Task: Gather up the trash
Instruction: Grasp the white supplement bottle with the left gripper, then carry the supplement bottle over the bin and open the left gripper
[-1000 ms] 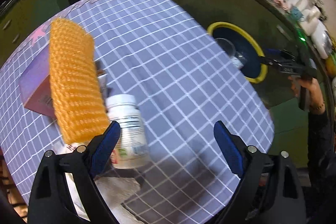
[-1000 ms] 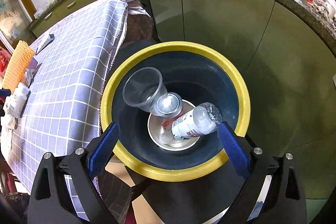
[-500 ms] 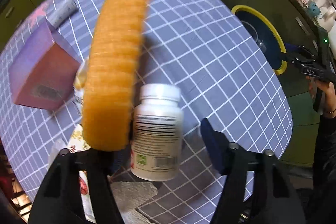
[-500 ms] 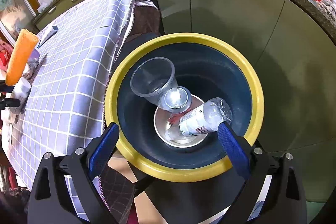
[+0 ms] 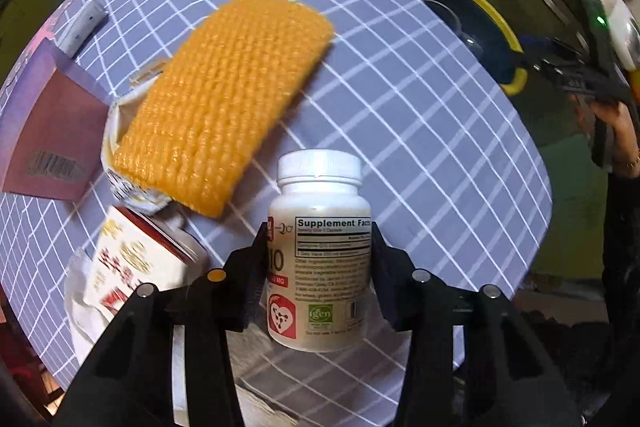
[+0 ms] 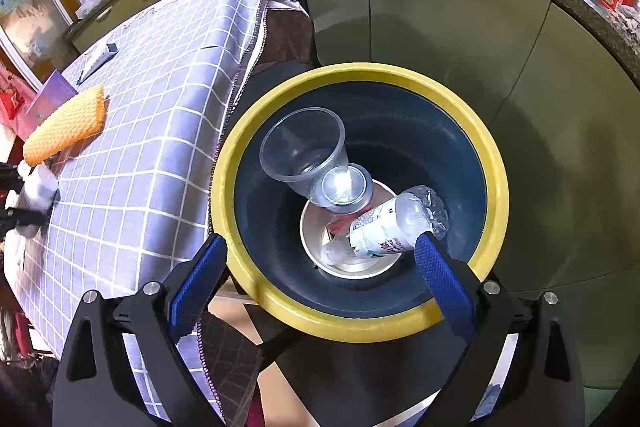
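Note:
A white supplement bottle (image 5: 320, 247) stands upright on the checked tablecloth (image 5: 420, 131). My left gripper (image 5: 320, 239) is closing on it, and both pads touch the bottle's sides. An orange foam net (image 5: 224, 99) lies just behind it. In the right wrist view my right gripper (image 6: 320, 245) hangs open over the yellow-rimmed bin (image 6: 360, 327), with nothing between its fingers. In the bin lie a clear cup (image 6: 300, 147), a can (image 6: 344, 187), a crushed water bottle (image 6: 392, 223) and a paper bowl (image 6: 316, 239).
A purple box (image 5: 44, 131), a crumpled wrapper (image 5: 120, 183), a red-and-white carton (image 5: 128, 259) and a small tube (image 5: 82, 25) lie left of the bottle. The bin stands on the floor beside the table's edge, with green cabinets (image 6: 420, 27) behind it.
My left gripper has come down around the supplement bottle and its jaws have narrowed onto it. The orange foam net now lies flat behind the bottle. The right gripper has stayed over the bin.

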Motion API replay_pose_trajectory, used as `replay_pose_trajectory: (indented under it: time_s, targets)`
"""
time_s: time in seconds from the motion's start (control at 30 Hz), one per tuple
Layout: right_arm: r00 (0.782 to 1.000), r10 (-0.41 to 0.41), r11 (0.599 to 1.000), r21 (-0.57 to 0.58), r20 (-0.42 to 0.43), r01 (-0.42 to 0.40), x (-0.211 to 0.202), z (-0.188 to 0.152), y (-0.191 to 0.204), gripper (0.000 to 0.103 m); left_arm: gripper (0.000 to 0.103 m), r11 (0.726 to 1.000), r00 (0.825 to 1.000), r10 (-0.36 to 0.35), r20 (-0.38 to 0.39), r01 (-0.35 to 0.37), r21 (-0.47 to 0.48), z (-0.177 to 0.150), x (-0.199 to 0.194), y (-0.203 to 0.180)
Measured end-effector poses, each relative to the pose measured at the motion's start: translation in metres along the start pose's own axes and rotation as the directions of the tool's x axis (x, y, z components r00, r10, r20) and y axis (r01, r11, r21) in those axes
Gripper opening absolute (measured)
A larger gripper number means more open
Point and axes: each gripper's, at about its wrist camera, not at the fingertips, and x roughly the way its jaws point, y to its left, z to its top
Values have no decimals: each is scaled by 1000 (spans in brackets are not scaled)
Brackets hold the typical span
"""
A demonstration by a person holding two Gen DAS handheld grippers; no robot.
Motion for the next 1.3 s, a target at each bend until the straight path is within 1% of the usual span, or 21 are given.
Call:
replay_pose_trajectory:
  time_s: [0.17,0.27,0.37,0.5,0.6,0.7,0.87,0.93,1.0,1.03,1.1,1.17,1.23,1.3]
  targets:
    - [1000,1,1000,-8,0,-1,-1,1,2,94,45,999,999,-16,37,14,47,-7,-16,-19]
    - [1000,-7,1000,-4,10,8,-7,1,-1,94,45,997,998,-30,63,25,78,-3,-27,-31]
    - [999,-25,1000,2,27,25,-19,-1,-6,94,45,992,996,-41,79,31,125,8,-33,-51]
    - [996,-72,997,16,61,71,-46,-8,-20,94,45,981,993,-60,103,40,189,30,-44,-75]
    - [991,-102,994,38,81,100,-65,-17,-35,94,45,967,988,-77,134,41,253,60,-49,-102]
    - [988,-125,991,66,87,119,-78,-29,-50,94,45,946,981,-118,152,64,318,100,-46,-138]
    - [986,-146,983,119,75,137,-87,-50,-74,94,45,906,975,-175,135,106,409,152,-18,-196]
    - [987,-150,980,143,64,139,-87,-59,-84,94,45,900,977,-179,117,115,421,173,2,-215]
    - [987,-150,977,161,54,139,-86,-66,-90,94,46,900,979,-174,102,116,421,186,18,-224]
    - [988,-149,976,171,49,139,-85,-69,-94,94,48,902,981,-165,104,107,419,192,26,-229]
    - [988,-152,973,181,41,142,-83,-72,-101,94,64,903,982,-147,119,85,421,196,31,-232]
    - [988,-152,972,188,39,142,-83,-75,-106,94,72,907,980,-130,153,55,417,193,28,-230]
    - [988,-151,972,190,41,141,-83,-74,-109,94,77,909,977,-126,174,44,414,190,21,-225]
    - [988,-145,974,185,47,134,-82,-73,-107,94,81,919,972,-127,197,40,392,183,11,-215]
